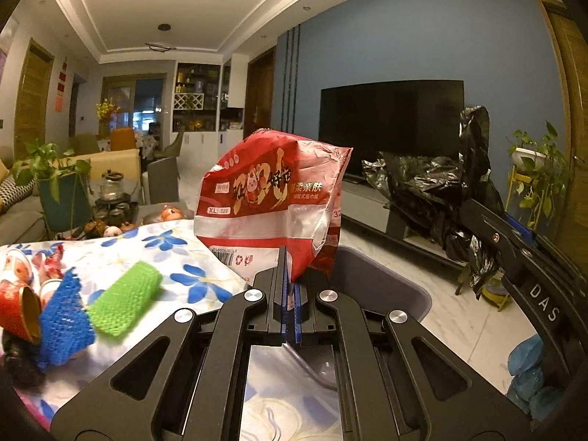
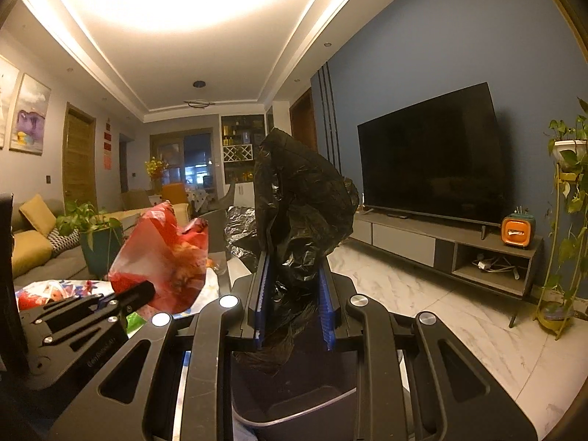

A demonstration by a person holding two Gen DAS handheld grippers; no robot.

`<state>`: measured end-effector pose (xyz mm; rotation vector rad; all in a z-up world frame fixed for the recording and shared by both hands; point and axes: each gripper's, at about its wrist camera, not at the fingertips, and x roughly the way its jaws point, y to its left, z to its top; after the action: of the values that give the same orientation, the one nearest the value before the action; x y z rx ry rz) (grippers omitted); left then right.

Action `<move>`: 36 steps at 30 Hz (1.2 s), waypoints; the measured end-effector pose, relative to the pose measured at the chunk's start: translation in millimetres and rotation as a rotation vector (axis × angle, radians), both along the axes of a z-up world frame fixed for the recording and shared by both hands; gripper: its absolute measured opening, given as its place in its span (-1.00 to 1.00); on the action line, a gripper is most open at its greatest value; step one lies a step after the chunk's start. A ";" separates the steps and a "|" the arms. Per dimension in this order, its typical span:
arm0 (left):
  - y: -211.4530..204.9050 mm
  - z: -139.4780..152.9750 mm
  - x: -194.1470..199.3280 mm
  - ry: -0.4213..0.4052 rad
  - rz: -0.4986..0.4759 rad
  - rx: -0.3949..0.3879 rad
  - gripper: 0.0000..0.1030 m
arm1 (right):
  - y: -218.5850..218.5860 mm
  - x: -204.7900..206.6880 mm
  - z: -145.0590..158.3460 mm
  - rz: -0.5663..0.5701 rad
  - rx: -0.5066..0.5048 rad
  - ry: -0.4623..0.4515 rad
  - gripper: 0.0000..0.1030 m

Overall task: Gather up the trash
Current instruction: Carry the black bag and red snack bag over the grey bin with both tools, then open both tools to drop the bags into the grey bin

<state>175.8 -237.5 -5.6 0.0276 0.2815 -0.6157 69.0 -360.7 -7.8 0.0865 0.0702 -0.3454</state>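
The left hand-held gripper [image 1: 290, 294] is clenched on the lower edge of one red and white tissue wrapper [image 1: 272, 202], which stands up crumpled from between the two blue-lined fingers, held in the air past the counter's edge and above the rim of one grey bin [image 1: 382, 283]. The right hand-held gripper [image 2: 294, 294] is grasping one black trash bag [image 2: 301, 202]; its fingers sit a little apart with bunched black plastic pinched between them, and the bag billows up above the tips and trails down toward the bin [image 2: 294, 408] directly below. In the left wrist view the black bag [image 1: 433, 187] spreads out to the right of the wrapper, gripped by the other tool at the right edge. In the right wrist view the wrapper [image 2: 165, 257] appears to the left of the bag, apart from it. On the flower-patterned counter [image 1: 176, 253], left of the wrapper, lie two net sleeves side by side, one green [image 1: 125, 301] and one blue [image 1: 66, 327], touching at their near ends, and one red can [image 1: 20, 308] on its side beside the blue one. Farther off stand one dark television [image 2: 430, 158] on a low cabinet [image 2: 441, 250] against the blue wall, and one orange box [image 2: 516, 231] on the cabinet's right end
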 end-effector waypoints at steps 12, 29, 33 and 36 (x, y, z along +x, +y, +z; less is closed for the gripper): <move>-23.8 -15.3 30.7 0.058 -0.029 0.006 -0.96 | -3.0 27.1 -10.9 -0.002 0.023 0.029 -0.50; -34.3 -38.9 52.7 0.095 -0.063 0.029 -0.01 | -11.4 40.8 -20.0 0.000 0.057 0.062 -0.10; -15.2 -37.3 54.0 0.105 -0.010 0.000 0.26 | -11.9 35.7 -18.5 -0.002 0.069 0.055 -0.02; 0.6 -33.5 51.0 0.105 0.032 -0.020 0.46 | -10.4 31.5 -16.7 0.002 0.074 0.049 0.09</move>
<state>226.8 -236.8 -39.1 -0.0280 0.3766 -0.5889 100.5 -371.1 -24.4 0.1507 0.1318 -0.3433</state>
